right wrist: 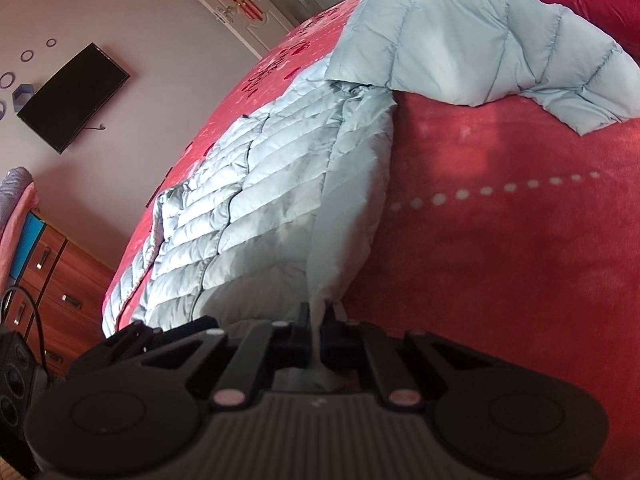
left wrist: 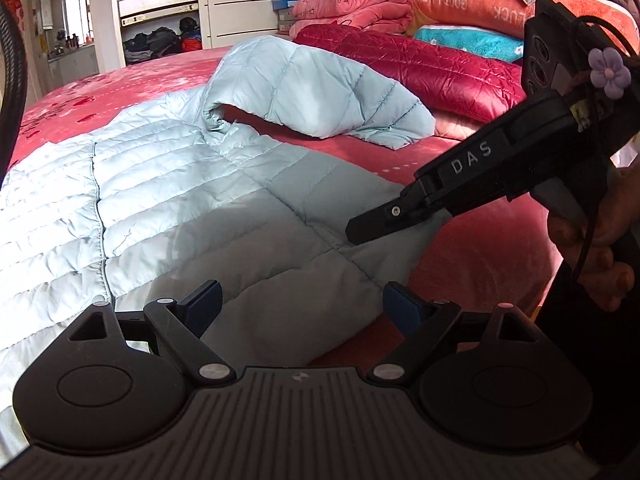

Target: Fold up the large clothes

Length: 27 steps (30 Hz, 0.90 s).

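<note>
On the red bed (left wrist: 480,248), the right hand-held gripper (right wrist: 316,334) pinches the pale blue quilted down jacket's (left wrist: 180,200) edge, while the left hand-held gripper (left wrist: 300,304) hovers spread wide above it.

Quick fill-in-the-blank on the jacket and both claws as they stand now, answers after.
1. The right claw is shut on the jacket's ____.
2. The left claw is ____.
3. The jacket lies on a ____ bedspread.
4. The sleeve is quilted in ____ blue.

Missing: edge; open; red; light
</note>
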### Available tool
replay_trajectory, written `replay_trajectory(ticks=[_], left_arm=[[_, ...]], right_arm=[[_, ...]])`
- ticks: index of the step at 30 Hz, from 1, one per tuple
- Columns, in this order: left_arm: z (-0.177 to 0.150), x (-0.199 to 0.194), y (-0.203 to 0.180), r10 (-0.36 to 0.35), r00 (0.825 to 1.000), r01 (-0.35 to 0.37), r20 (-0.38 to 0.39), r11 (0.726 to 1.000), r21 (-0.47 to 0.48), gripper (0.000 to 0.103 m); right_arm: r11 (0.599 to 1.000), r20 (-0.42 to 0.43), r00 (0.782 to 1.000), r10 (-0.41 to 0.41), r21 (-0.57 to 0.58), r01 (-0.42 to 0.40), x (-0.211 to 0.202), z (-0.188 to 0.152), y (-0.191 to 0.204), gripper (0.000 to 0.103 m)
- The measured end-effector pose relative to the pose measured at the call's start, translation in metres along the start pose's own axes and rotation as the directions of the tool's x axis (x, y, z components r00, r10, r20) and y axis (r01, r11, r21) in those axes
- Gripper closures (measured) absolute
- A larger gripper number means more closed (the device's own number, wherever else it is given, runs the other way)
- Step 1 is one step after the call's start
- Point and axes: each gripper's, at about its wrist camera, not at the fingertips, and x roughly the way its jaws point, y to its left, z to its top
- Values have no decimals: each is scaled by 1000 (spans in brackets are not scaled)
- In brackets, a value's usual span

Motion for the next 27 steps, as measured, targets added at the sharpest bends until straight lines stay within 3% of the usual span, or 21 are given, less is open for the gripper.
replay_trajectory(ticks=[5, 10, 16, 18, 20, 23, 27], left_arm=[[-9, -13, -3, -48, 999, 48, -22, 999, -5, 0], [-7, -21, -4, -40, 999, 40, -26, 999, 3, 0], [6, -19, 3, 6, 1000, -6, 9, 999, -41, 0], [12, -12, 7, 18, 1000, -16, 24, 998, -61, 0], [17, -4, 11, 29, 999, -26, 34, 995, -92, 0], [24, 10, 15, 45, 998, -38, 44, 990, -137, 0], [37, 28, 16, 51, 997, -39, 62, 984, -172, 0]], right_arm=[[997, -59, 998, -7, -80, 2, 1, -17, 24, 103], [993, -77, 996, -46, -108, 37, 2, -21, 29, 102], [998, 33, 998, -54, -34, 55, -23, -12, 16, 96], [998, 84, 994, -70, 0, 70, -33, -9, 9, 80], [994, 155, 982, -107, 43, 102, -44, -6, 0, 66], [984, 245, 956, -160, 119, 134, -57, 3, -20, 63], [950, 347, 894, -283, 227, 213, -66, 17, -49, 53]])
